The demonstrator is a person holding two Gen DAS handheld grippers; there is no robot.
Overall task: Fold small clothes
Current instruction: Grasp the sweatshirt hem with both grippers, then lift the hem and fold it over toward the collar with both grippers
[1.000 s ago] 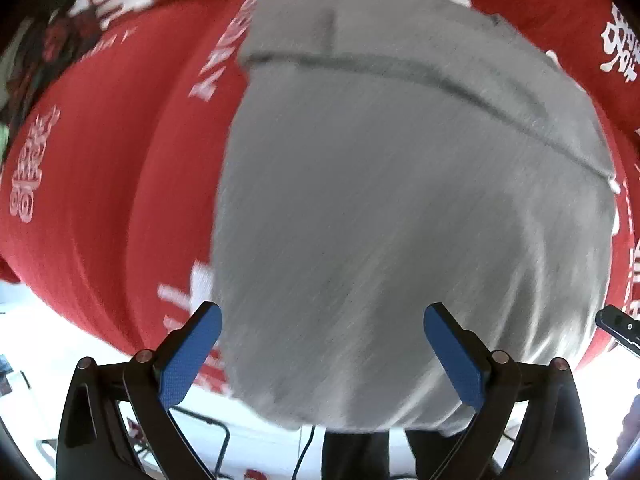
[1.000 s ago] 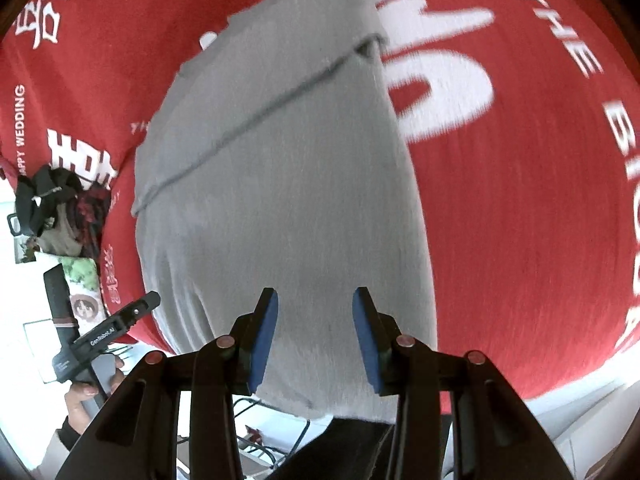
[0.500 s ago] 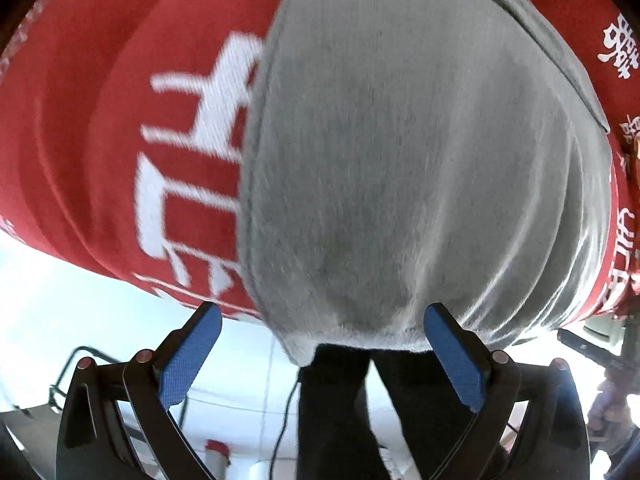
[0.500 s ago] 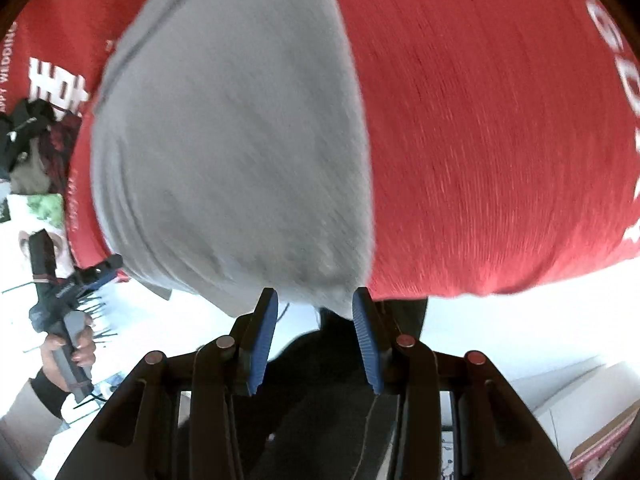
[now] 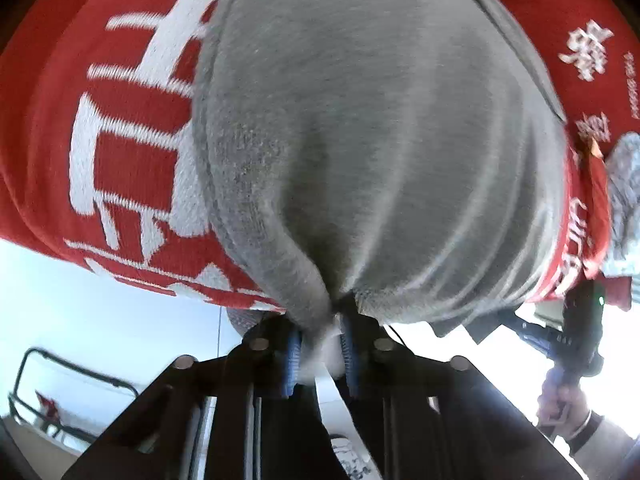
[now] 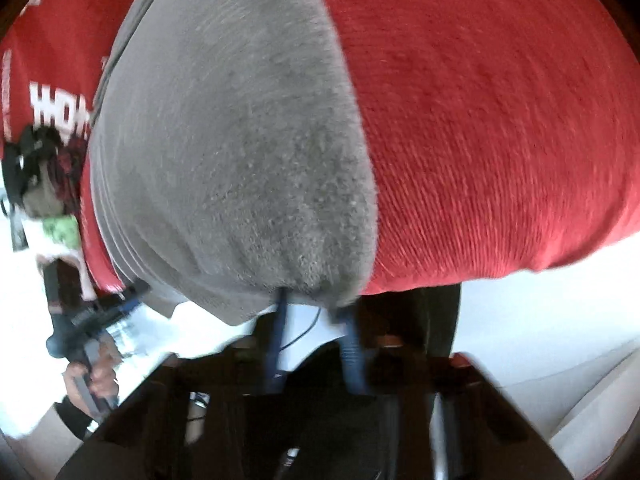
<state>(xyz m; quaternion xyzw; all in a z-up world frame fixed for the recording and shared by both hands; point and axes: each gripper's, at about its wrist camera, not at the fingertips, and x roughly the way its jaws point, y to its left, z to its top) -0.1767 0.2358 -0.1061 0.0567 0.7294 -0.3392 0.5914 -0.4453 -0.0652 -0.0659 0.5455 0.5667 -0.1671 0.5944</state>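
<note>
Left wrist view: I am looking along my left gripper [image 5: 320, 350], whose jaws are clenching a gathered near corner of the grey garment [image 5: 372, 140]. The blue pads [image 5: 294, 360] are standing close together with a pinch of grey cloth between them, and creases are fanning out from that pinch across the fabric. The garment is lying spread on a red cloth with white lettering [image 5: 120, 152], its near edge hanging just past the near edge of that cloth. At the right margin my right gripper [image 5: 536, 334] is showing, with the hand [image 5: 560, 400] gripping its handle; a small patch of pale blue-grey fabric [image 5: 624, 184] is lying beyond it at the cloth's edge.

Right wrist view: I am looking along my right gripper [image 6: 316, 312], whose jaws are standing apart at the garment's [image 6: 240, 140] other near corner. The fingertips [image 6: 282, 308] are reaching the hem, but motion blur is hiding whether they are touching it; no cloth is showing between the pads below the hem. The red cloth [image 6: 500, 120] is filling the right half of the frame. At lower left my left gripper [image 6: 104, 312] is appearing at the garment's edge, held by the hand [image 6: 92, 376]. Dark clutter [image 6: 36, 160] is lying at the far left.
</note>
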